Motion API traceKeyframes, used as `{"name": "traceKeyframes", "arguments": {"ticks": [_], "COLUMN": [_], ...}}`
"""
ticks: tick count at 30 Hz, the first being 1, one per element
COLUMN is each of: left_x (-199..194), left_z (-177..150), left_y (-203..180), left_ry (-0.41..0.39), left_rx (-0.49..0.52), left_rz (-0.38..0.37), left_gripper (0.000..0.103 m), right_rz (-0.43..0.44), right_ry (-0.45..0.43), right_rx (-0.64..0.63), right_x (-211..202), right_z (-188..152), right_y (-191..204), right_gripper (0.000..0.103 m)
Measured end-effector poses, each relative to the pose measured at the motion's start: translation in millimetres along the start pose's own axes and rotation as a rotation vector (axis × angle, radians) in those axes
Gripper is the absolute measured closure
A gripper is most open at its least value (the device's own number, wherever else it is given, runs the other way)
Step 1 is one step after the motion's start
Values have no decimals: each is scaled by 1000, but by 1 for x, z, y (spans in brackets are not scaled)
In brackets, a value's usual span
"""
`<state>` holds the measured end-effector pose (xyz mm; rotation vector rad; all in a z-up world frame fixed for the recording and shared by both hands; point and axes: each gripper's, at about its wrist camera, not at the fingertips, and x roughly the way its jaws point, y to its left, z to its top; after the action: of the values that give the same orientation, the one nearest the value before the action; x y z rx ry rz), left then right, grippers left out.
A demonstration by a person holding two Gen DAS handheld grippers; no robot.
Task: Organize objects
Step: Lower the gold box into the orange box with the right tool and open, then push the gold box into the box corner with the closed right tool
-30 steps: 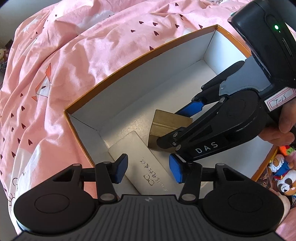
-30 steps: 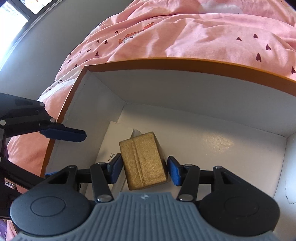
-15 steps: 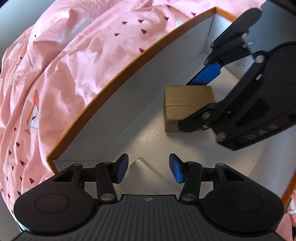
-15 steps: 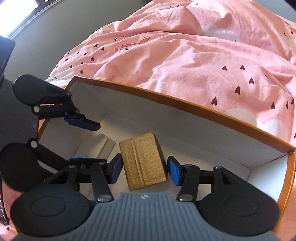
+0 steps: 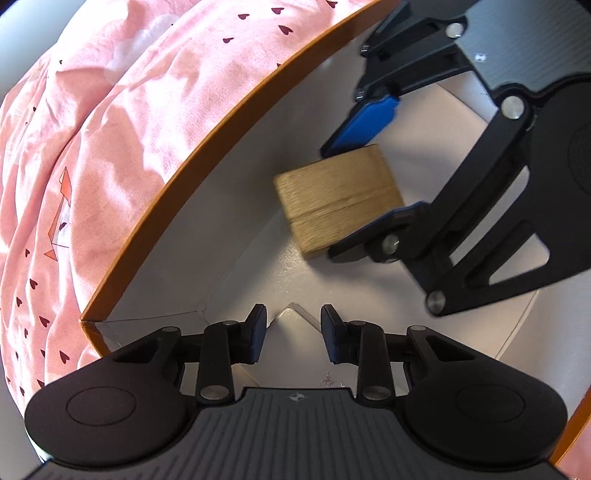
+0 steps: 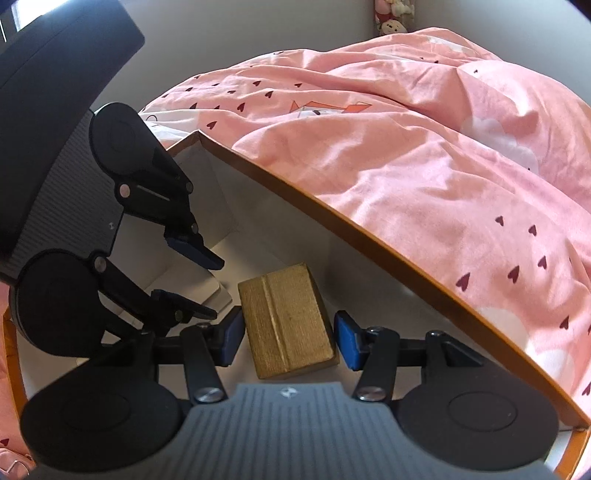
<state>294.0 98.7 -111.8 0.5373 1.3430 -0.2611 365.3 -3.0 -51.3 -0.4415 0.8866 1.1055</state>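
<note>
A gold rectangular box [image 6: 288, 325] lies on the floor of an orange-rimmed white cardboard box [image 6: 369, 236]. My right gripper [image 6: 290, 341] is open, its blue pads on either side of the gold box with small gaps. The gold box [image 5: 338, 197] and the right gripper [image 5: 373, 166] also show in the left wrist view. My left gripper [image 5: 291, 334] is open and empty, low in the box's corner [image 5: 155, 221], over a flat white case [image 5: 295, 321] whose corner shows between its fingers. The left gripper [image 6: 195, 273] appears at the left of the right wrist view.
A pink quilt with small dark hearts [image 6: 424, 147] lies rumpled behind the box's long wall and also fills the left wrist view's left side [image 5: 92, 147]. Plush toys [image 6: 391, 16] sit far back by a grey wall.
Both grippers have swung lower and closer into the box. The right gripper, open around the gold box throughout, has carried its view along the long wall; the white case has slid under the left gripper.
</note>
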Motion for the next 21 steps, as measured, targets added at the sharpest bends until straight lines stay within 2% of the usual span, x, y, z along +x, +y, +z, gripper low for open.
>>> {"name": "traceKeyframes", "arguments": {"ticks": [6, 13, 20, 21], "left_x": [0, -13, -30, -32], "left_z": [-5, -14, -20, -20], "left_y": [2, 5, 8, 8], "left_ry": [-20, -62, -108, -110], "left_rx": [-3, -20, -35, -36], "left_rz": [-4, -6, -24, -31], "left_gripper": [65, 64, 64, 64], "right_rz": [35, -6, -74, -93], "right_ry": [-37, -11, 28, 40], "right_rx": [-82, -117, -64, -54], "right_x": [7, 17, 4, 2], "right_z": [7, 4, 1, 0], "right_y": [13, 18, 18, 17], "right_gripper": [48, 50, 29, 29]}}
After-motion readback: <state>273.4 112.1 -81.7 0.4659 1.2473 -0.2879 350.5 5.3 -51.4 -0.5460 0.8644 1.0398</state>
